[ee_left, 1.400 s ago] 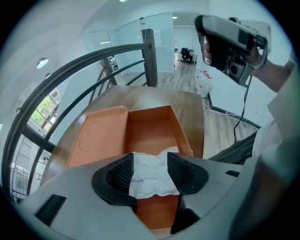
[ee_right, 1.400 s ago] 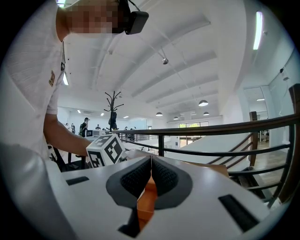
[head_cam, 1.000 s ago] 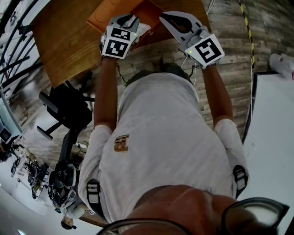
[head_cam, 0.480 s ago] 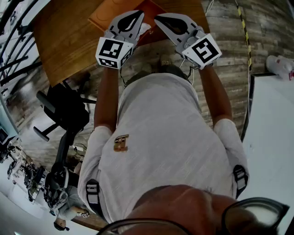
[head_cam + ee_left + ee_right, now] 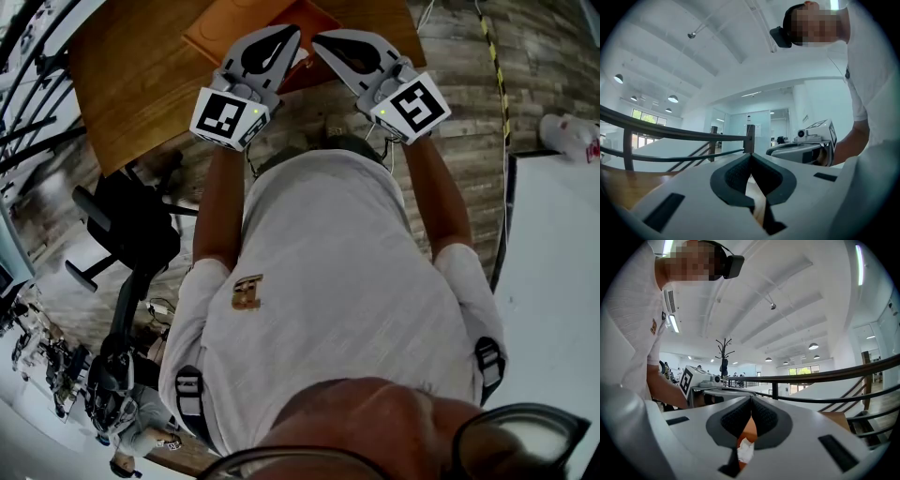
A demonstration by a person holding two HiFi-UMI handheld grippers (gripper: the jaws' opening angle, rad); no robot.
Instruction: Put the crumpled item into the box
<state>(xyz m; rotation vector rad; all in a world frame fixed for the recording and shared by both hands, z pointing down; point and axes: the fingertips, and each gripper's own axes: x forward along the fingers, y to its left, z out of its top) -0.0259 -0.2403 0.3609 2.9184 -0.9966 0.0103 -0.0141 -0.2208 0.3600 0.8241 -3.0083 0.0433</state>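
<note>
The orange cardboard box [image 5: 214, 33] is showing at twelve o'clock on the brown wooden table [image 5: 131, 84]. The white crumpled paper item [image 5: 745, 450] is lying against orange. The pale grey left gripper [image 5: 284, 36] and right gripper [image 5: 323, 42] are displaying black-and-white square markers.

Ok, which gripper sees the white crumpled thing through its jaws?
The right gripper: a white crumpled item shows in the gap under its closed jaws, against the orange box. The left gripper shows none.

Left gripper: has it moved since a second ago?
Yes. In the head view the left gripper has swung up from the orange box; its marker cube now sits farther from the box, nearer the person.
</note>
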